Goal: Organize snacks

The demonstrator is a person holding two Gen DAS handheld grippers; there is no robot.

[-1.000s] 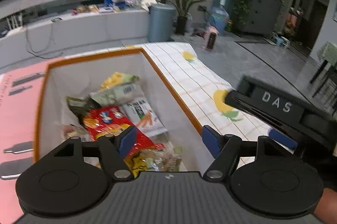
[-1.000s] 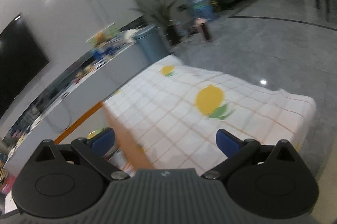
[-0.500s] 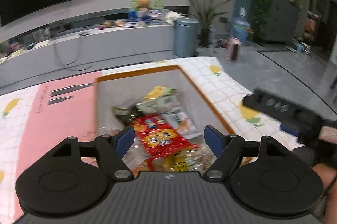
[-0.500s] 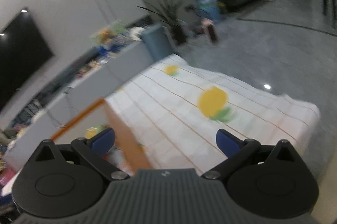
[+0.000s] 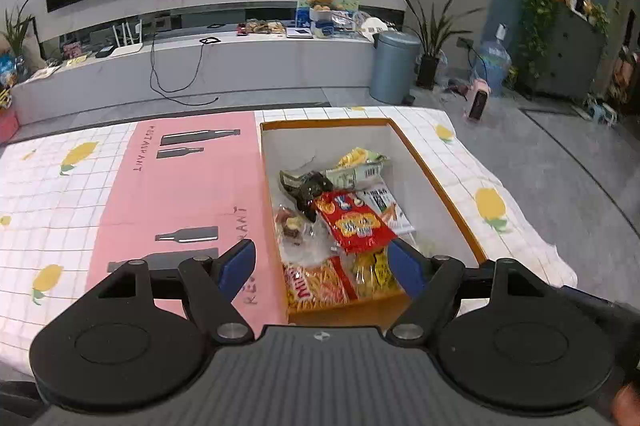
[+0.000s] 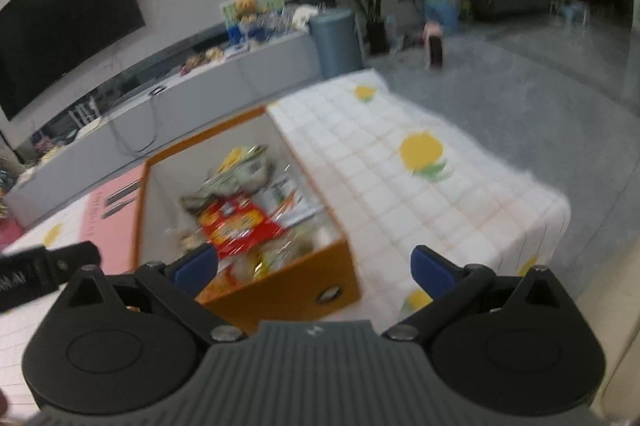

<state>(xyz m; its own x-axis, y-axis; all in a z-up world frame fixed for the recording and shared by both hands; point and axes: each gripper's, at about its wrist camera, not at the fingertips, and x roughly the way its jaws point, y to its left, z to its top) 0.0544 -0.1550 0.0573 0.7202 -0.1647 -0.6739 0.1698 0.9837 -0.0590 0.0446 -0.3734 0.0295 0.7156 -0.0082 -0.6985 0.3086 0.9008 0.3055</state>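
An orange-rimmed box (image 5: 436, 186) (image 6: 304, 278) with white inner walls sits on the checked lemon tablecloth and holds several snack packets. A red packet (image 5: 354, 224) (image 6: 236, 222) lies on top, with yellow-green ones (image 5: 360, 162) behind it and noodle snacks (image 5: 320, 282) at the near wall. My left gripper (image 5: 322, 266) hangs open above the box's near end, nothing between its blue pads. In the blurred right wrist view my right gripper (image 6: 314, 266) is open too, above the box's near right corner and empty.
A pink mat (image 5: 180, 194) with bottle prints lies left of the box. The tablecloth (image 5: 500, 226) ends at the table edge on the right, grey floor beyond. A low TV bench (image 5: 200, 66), a grey bin (image 5: 394, 66) and plants stand behind.
Both grippers have pulled back and risen, so the whole box and the pink mat show now. The right gripper has swung left to face the box. Both stayed open and empty.
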